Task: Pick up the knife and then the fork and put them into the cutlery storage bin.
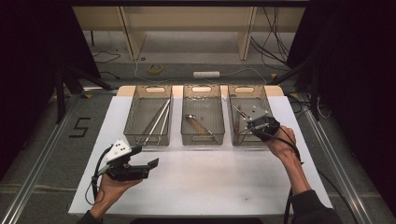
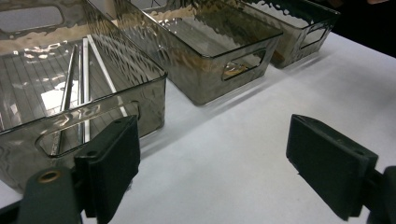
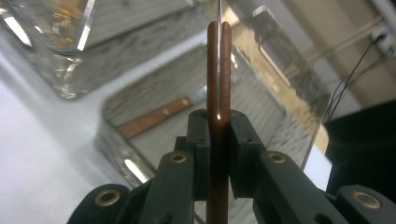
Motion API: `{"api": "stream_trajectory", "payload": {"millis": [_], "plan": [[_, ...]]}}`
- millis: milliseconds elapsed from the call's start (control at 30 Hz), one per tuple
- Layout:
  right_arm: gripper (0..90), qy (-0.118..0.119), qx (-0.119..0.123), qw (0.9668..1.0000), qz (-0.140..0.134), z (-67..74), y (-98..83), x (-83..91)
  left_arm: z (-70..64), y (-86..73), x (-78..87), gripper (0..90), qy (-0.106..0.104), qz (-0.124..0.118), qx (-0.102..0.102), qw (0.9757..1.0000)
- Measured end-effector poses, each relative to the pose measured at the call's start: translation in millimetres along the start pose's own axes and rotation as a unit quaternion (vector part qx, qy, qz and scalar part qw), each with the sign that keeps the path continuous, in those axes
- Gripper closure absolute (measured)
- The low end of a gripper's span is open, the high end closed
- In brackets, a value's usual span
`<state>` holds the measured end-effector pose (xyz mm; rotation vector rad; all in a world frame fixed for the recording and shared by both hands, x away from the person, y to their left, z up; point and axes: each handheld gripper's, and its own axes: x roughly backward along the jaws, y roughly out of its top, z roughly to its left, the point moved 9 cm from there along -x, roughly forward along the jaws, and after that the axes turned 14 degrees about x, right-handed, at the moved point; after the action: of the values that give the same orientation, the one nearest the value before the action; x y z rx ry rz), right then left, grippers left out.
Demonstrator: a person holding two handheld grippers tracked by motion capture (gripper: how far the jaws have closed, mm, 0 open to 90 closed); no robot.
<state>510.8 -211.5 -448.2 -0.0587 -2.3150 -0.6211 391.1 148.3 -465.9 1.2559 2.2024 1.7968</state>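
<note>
3 bins (image 1: 201, 140) hold sorted cutlery; right gripper (image 3: 218, 140) clamps a wooden-handled knife (image 3: 218, 56) over the right bin (image 1: 235, 135), unreleased, left gripper (image 2: 212, 163) agape, empty.

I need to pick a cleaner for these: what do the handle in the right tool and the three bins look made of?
The handle looks like reddish-brown wood with a metal strip down its middle, probably a knife tang. The bins look like smoky, translucent, glossy plastic: the contents show through and the walls are rippled.
</note>
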Motion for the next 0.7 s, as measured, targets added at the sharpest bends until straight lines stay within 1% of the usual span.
{"api": "stream_trajectory", "payload": {"millis": [100, 133, 200, 300, 333, 433, 533, 600, 700], "plan": [[81.6, 0.009, -0.035, 0.9992, 0.016, -8.4, -3.2, -7.2, 0.3, 0.9, 0.7, 16.8, 0.001, -0.005, 0.003, 1.0], [81.6, 0.014, -0.045, 0.9987, 0.019, -10.9, -4.3, -9.4, 0.4, 0.9, 0.7, 16.8, 0.002, -0.006, 0.002, 1.0], [81.5, 0.018, -0.064, 0.9974, 0.029, -14.7, -6.6, -14.5, 0.5, 0.8, 0.7, 16.7, 0.002, -0.006, 0.002, 1.0], [81.5, 0.025, -0.086, 0.9949, 0.048, -18.3, -10.6, -23.0, 0.0, 0.3, 0.8, 16.7, 0.001, -0.004, -0.001, 1.0], [81.5, 0.03, -0.097, 0.9935, 0.052, -18.4, -11.2, -25.6, -0.2, 0.0, 0.9, 16.7, 0.001, -0.003, 0.0, 1.0], [81.5, 0.04, -0.12, 0.9899, 0.064, -19.3, -14.4, -32.3, -0.1, -0.3, 0.8, 16.6, 0.002, -0.002, 0.001, 1.0], [81.4, 0.045, -0.132, 0.9871, 0.078, -19.0, -17.4, -37.7, -0.1, -0.6, 0.7, 16.4, 0.002, -0.001, 0.0, 1.0], [81.4, 0.051, -0.145, 0.9845, 0.085, -18.6, -18.9, -40.5, -0.3, -0.4, 0.8, 16.4, 0.002, -0.002, 0.001, 1.0], [81.4, 0.053, -0.15, 0.983, 0.092, -17.7, -19.7, -44.0, -0.8, -0.9, 0.5, 16.4, 0.002, 0.0, 0.0, 1.0]]}}
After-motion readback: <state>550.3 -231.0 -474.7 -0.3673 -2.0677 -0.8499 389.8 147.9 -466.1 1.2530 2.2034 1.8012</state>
